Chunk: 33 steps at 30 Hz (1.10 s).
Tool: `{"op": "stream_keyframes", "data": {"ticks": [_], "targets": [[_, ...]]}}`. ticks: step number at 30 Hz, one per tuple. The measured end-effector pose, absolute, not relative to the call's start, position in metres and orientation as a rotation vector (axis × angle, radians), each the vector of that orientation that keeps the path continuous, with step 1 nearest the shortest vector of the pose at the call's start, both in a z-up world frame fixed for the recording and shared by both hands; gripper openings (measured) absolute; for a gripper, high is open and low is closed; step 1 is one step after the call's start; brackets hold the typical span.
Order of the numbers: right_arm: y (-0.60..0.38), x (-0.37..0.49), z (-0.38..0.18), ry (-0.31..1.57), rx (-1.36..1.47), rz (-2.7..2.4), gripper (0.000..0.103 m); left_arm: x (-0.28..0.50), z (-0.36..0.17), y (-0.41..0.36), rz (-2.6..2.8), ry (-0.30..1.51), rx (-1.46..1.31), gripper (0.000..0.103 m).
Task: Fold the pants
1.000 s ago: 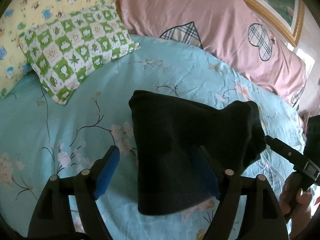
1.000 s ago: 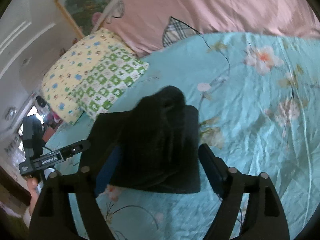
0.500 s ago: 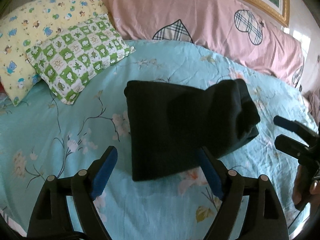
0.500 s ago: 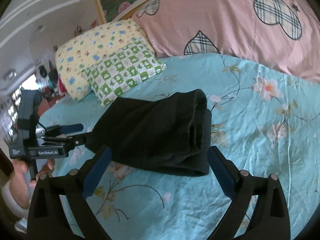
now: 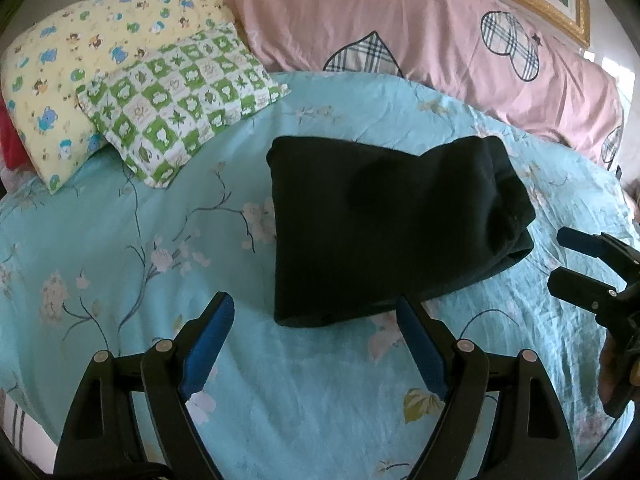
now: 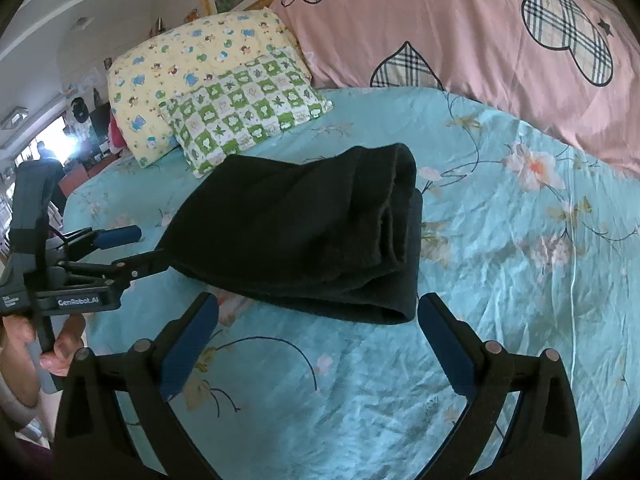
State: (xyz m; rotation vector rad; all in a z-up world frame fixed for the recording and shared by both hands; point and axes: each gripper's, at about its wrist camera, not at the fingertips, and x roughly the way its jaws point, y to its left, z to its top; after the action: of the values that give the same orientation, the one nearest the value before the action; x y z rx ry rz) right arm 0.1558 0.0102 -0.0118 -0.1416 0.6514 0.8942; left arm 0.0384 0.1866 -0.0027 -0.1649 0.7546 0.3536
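The black pants [image 5: 380,228] lie folded into a thick rectangular bundle in the middle of the turquoise floral bedspread [image 5: 120,240]; they also show in the right wrist view [image 6: 304,236]. My left gripper [image 5: 312,320] is open and empty, just short of the bundle's near edge. My right gripper [image 6: 320,320] is open and empty, just short of the bundle's stacked end. Each gripper also shows in the other view, the right one [image 5: 560,256] beside the bundle's right end, the left one [image 6: 148,244] at its left corner.
A green checked pillow [image 5: 180,96] and a yellow patterned pillow [image 5: 80,64] lie at the back left. A long pink pillow with plaid hearts [image 5: 440,32] runs along the headboard. The bed's near edge is close to both grippers.
Both grippers have pulled back from the pants, which now lie free on the bed. One second ago each gripper's open jaws straddled the bundle.
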Motion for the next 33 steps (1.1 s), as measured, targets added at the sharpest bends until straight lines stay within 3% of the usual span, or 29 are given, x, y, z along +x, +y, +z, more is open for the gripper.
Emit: {"op": "stream_keyframes", "data": {"ticks": [33], "targets": [[0.019,0.163,-0.022,0.656,-0.15,0.903,0.1,0.048,-0.012,0.174,0.351,0.764,-0.137,0.084]]}}
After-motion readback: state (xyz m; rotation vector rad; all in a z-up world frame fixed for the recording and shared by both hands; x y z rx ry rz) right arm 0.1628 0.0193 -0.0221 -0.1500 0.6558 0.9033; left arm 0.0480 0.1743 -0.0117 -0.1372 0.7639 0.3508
